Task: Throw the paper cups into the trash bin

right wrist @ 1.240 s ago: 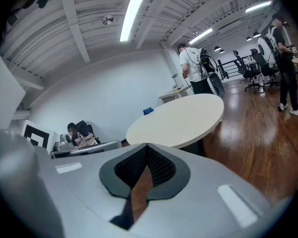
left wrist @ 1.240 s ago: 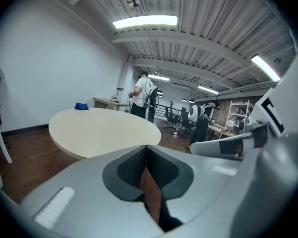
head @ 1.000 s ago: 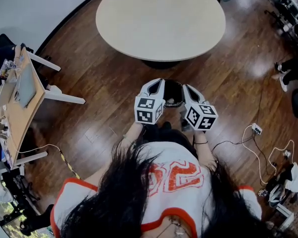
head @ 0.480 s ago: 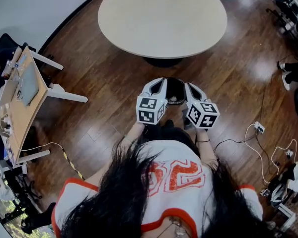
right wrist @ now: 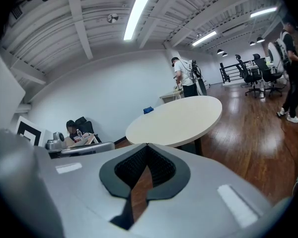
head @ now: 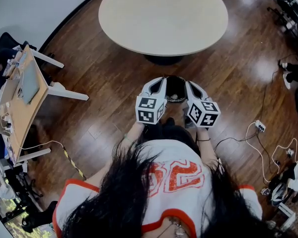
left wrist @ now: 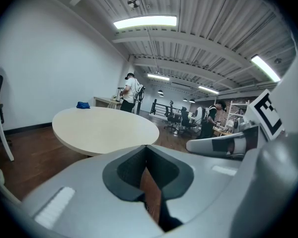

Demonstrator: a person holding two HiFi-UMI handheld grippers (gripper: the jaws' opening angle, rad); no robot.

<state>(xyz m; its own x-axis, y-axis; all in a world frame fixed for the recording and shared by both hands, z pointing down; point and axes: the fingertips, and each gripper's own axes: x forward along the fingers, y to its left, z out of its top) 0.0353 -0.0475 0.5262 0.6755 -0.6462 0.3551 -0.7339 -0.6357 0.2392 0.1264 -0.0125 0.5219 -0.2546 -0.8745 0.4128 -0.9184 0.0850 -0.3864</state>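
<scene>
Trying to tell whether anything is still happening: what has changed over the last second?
Nothing visibly changed. The left gripper and right gripper stay shut and empty, side by side above the black trash bin, near the round table.

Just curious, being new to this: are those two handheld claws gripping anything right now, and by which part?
Nothing is held. The left gripper and the right gripper are both shut and empty.

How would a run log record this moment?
left hand-held gripper: shut, empty | right hand-held gripper: shut, empty | trash bin: between them
</scene>
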